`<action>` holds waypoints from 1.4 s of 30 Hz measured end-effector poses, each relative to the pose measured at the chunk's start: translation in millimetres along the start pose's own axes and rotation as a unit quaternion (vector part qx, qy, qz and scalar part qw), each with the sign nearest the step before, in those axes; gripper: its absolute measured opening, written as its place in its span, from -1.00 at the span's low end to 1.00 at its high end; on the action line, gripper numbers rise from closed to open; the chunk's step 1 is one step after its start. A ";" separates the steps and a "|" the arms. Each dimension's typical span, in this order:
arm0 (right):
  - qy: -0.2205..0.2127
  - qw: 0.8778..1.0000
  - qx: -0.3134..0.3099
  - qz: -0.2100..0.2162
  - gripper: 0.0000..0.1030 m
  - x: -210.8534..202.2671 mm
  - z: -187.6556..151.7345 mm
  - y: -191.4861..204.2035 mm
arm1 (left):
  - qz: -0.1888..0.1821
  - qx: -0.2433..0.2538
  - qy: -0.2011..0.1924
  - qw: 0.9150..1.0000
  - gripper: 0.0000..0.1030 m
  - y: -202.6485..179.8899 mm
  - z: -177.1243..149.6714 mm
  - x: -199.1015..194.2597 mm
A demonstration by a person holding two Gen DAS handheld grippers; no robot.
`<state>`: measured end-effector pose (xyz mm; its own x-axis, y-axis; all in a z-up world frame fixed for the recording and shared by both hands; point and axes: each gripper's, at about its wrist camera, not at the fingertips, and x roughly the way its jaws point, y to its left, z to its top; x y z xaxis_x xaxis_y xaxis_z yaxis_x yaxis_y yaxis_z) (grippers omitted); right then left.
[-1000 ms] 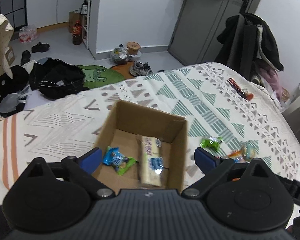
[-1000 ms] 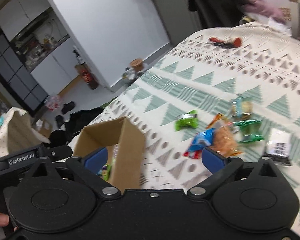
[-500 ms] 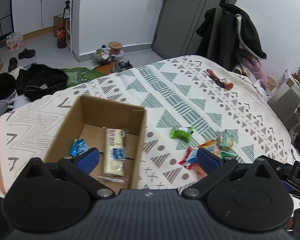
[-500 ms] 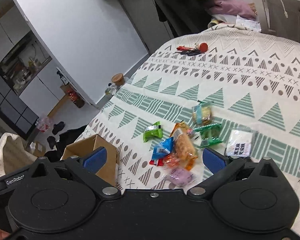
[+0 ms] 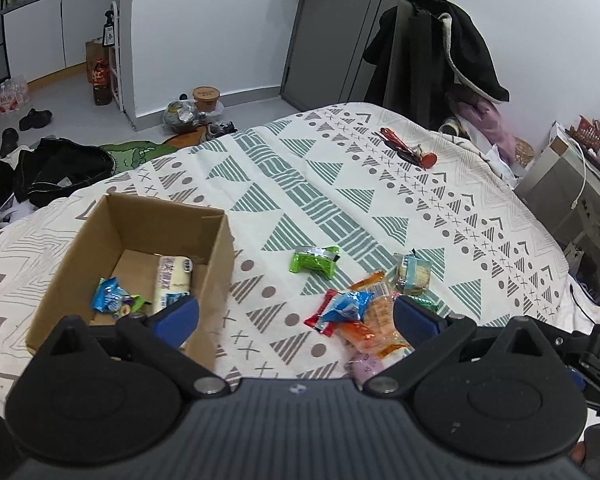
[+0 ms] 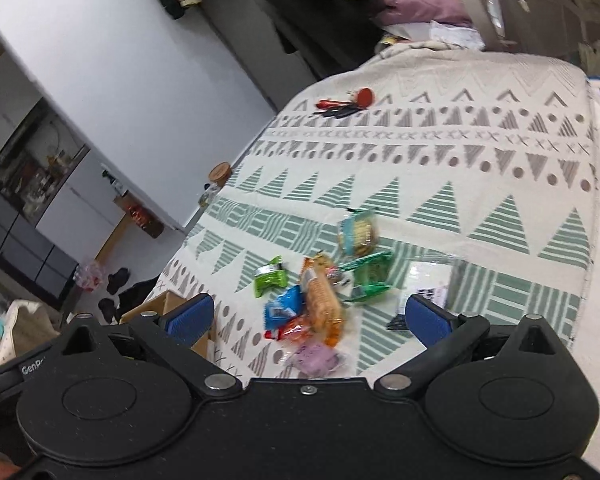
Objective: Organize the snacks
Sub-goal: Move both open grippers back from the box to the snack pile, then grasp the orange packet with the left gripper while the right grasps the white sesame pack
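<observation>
Now both my grippers hang spread and empty: the right gripper (image 6: 306,314) over the snack pile (image 6: 320,300), which I should approach low and pinch one wrapper, the left gripper (image 5: 296,314) beside the cardboard box (image 5: 220,264).

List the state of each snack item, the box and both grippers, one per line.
cardboard box: open-topped, upright on the bed
long white packet: lying inside the box
blue wrapper: inside the box
green packet: loose on the bedspread, apart from the pile
orange packet: in the pile, partly under the blue-red packet
left gripper: open, empty
right gripper: open, empty
</observation>
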<state>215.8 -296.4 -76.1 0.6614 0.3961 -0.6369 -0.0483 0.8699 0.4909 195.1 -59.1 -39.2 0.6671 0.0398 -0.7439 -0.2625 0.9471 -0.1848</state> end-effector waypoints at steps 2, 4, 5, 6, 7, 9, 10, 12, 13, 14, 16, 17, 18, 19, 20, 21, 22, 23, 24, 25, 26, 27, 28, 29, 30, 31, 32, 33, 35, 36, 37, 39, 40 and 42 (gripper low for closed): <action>0.003 1.000 0.014 -0.004 1.00 3.2 1.6 -8.8 | -0.002 -0.002 0.004 1.000 0.99 -4.2 -1.6 3.8; 0.003 1.000 0.026 -0.007 1.00 4.8 3.3 -16.4 | -0.002 -0.006 0.009 1.000 0.99 -8.4 -3.9 8.4; 0.003 0.999 0.030 -0.009 1.00 5.3 3.9 -19.9 | -0.003 -0.008 0.010 1.000 0.99 -10.4 -5.2 10.9; 0.003 0.999 0.035 -0.011 1.00 6.2 4.7 -23.0 | -0.005 -0.007 0.012 1.000 0.99 -12.8 -6.4 13.5; 0.003 0.999 0.040 -0.014 1.00 7.1 5.1 -26.6 | -0.007 -0.005 0.014 1.000 0.99 -16.1 -7.8 17.0; 0.003 0.998 0.053 -0.019 1.00 9.7 5.6 -33.4 | -0.008 -0.001 0.019 1.000 0.99 -20.6 -10.4 22.8; 0.004 0.998 0.060 -0.023 0.99 11.7 5.8 -37.2 | -0.008 -0.001 0.021 1.000 0.99 -22.6 -11.5 26.3; 0.005 0.997 0.072 -0.031 0.98 16.2 6.2 -44.3 | -0.016 -0.004 0.024 1.000 0.98 -24.8 -13.6 33.2; 0.006 0.996 0.077 -0.034 0.98 18.4 6.2 -47.2 | -0.021 -0.006 0.026 0.999 0.98 -25.8 -14.8 37.6; 0.008 0.996 0.081 -0.037 0.97 20.7 6.0 -49.5 | -0.024 -0.008 0.028 0.999 0.97 -26.4 -15.8 41.6; 0.014 0.995 0.085 -0.039 0.91 26.6 4.8 -53.0 | -0.032 -0.014 0.033 0.999 0.94 -27.8 -17.6 50.5; 0.017 0.995 0.087 -0.039 0.85 29.0 4.1 -54.2 | -0.038 -0.016 0.034 0.999 0.94 -28.1 -18.5 54.4; 0.021 0.995 0.089 -0.040 0.79 32.1 3.5 -55.7 | -0.041 -0.017 0.036 0.998 0.93 -28.8 -19.1 58.4; 0.025 0.995 0.092 -0.041 0.77 34.8 2.9 -57.2 | -0.043 -0.017 0.038 0.998 0.91 -30.0 -19.5 62.6; 0.028 0.994 0.096 -0.042 0.74 37.8 2.2 -59.1 | -0.045 -0.017 0.041 0.998 0.89 -30.7 -20.0 67.2; 0.031 0.994 0.099 -0.043 0.73 39.7 2.3 -60.4 | -0.047 -0.018 0.045 0.998 0.85 -31.4 -19.8 71.6; 0.033 0.993 0.103 -0.044 0.72 42.6 2.2 -62.1 | -0.050 -0.020 0.051 0.997 0.80 -31.7 -20.5 77.3; 0.036 0.993 0.105 -0.046 0.69 45.5 2.1 -63.8 | -0.052 -0.022 0.056 0.997 0.78 -32.2 -21.1 82.2; 0.039 0.992 0.108 -0.049 0.66 48.1 2.2 -65.7 | -0.054 -0.025 0.060 0.996 0.74 -32.7 -21.9 87.2; 0.042 0.992 0.111 -0.051 0.65 51.7 1.8 -68.0 | -0.056 -0.028 0.065 0.996 0.70 -33.2 -22.7 93.3; 0.045 0.991 0.113 -0.053 0.62 53.8 1.8 -69.8 | -0.057 -0.030 0.070 0.995 0.67 -33.8 -23.3 98.5; 0.047 0.991 0.117 -0.055 0.60 56.7 1.4 -72.4 | -0.059 -0.032 0.074 0.995 0.63 -34.4 -24.2 104.4; 0.050 0.990 0.121 -0.057 0.60 59.6 1.1 -74.7 | -0.062 -0.034 0.079 0.994 0.58 -34.8 -24.5 109.4; 0.052 0.989 0.123 -0.059 0.59 62.5 0.8 -76.7 | -0.065 -0.035 0.083 0.994 0.56 -35.4 -24.8 114.6; 0.055 0.989 0.125 -0.062 0.58 66.4 0.5 -78.5 | -0.067 -0.036 0.087 0.993 0.53 -36.4 -24.9 120.1; 0.059 0.988 0.125 -0.064 0.58 70.5 0.3 -79.4 | -0.067 -0.035 0.091 0.993 0.48 -37.1 -24.7 124.5; 0.063 0.988 0.125 -0.066 0.57 73.7 0.6 -79.8 | -0.067 -0.035 0.097 0.992 0.45 -38.1 -24.7 130.1; 0.067 0.988 0.125 -0.067 0.57 77.3 0.7 -80.2 | -0.067 -0.036 0.102 0.992 0.38 -39.0 -24.6 134.6; 0.071 0.987 0.124 -0.072 0.56 85.0 1.1 -80.6 | -0.070 -0.039 0.114 0.990 0.29 -39.8 -24.9 144.7; 0.073 0.987 0.122 -0.075 0.56 87.8 1.9 -80.7 | -0.071 -0.038 0.119 0.990 0.27 -40.4 -25.3 148.8; 0.076 0.987 0.121 -0.080 0.56 91.6 2.2 -81.0 | -0.070 -0.038 0.123 0.989 0.26 -41.3 -25.7 153.5; 0.080 0.986 0.120 -0.085 0.56 97.7 3.1 -81.6 | -0.070 -0.038 0.130 0.988 0.24 -42.0 -26.4 161.1; 0.082 0.986 0.119 -0.087 0.56 101.3 3.2 -81.4 | -0.071 -0.039 0.135 0.988 0.21 -42.3 -27.1 165.5; 0.085 0.986 0.114 -0.091 0.56 106.1 3.8 -81.1 | -0.071 -0.039 0.142 0.987 0.15 -43.0 -27.8 172.3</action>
<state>292.7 -326.1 -181.2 0.5071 0.3008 -0.8077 0.2423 0.8495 0.4686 301.9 -101.8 -177.2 0.4812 -0.1921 -0.8553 -0.2416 0.9088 -0.3401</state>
